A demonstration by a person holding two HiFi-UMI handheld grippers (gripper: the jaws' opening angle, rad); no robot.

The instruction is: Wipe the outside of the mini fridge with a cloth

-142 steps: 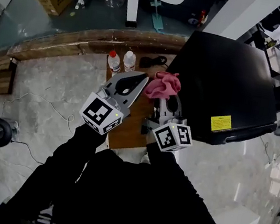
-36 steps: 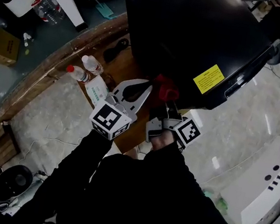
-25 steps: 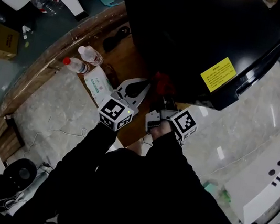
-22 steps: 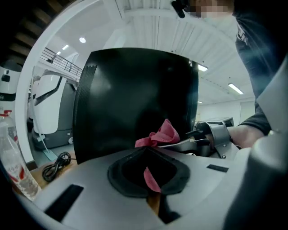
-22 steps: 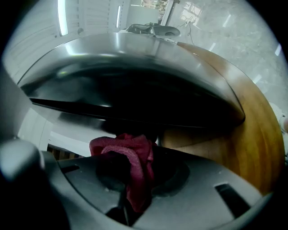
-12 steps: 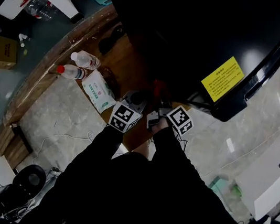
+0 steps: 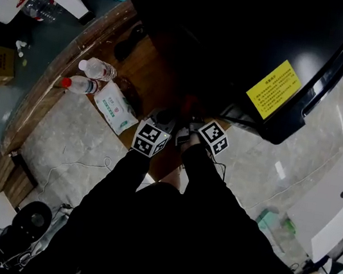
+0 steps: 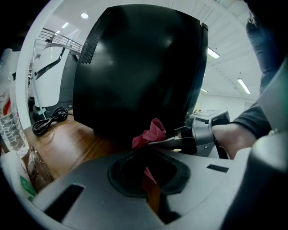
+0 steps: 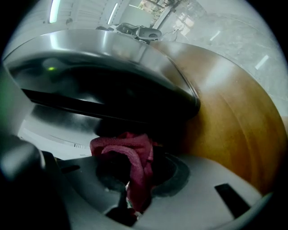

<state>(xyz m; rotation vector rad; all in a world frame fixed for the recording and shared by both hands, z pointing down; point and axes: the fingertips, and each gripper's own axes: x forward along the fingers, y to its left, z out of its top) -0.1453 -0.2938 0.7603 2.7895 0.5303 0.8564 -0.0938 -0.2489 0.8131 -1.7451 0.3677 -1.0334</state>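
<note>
The black mini fridge stands on a wooden table and fills the top of the head view. Its dark side wall faces the left gripper view. My right gripper is shut on a red cloth, which bunches out of the jaws against the fridge's lower edge. In the left gripper view the cloth touches the fridge near the table, held by the right gripper. My left gripper is just left of it, shut and empty.
Two water bottles and a pack of wipes lie on the table's left part. A black cable is coiled behind the fridge. A white appliance stands on the floor to the right.
Both grippers have moved in and down to the fridge's lower side. The cloth, once held up in the open, now sits against the fridge. The head has come closer.
</note>
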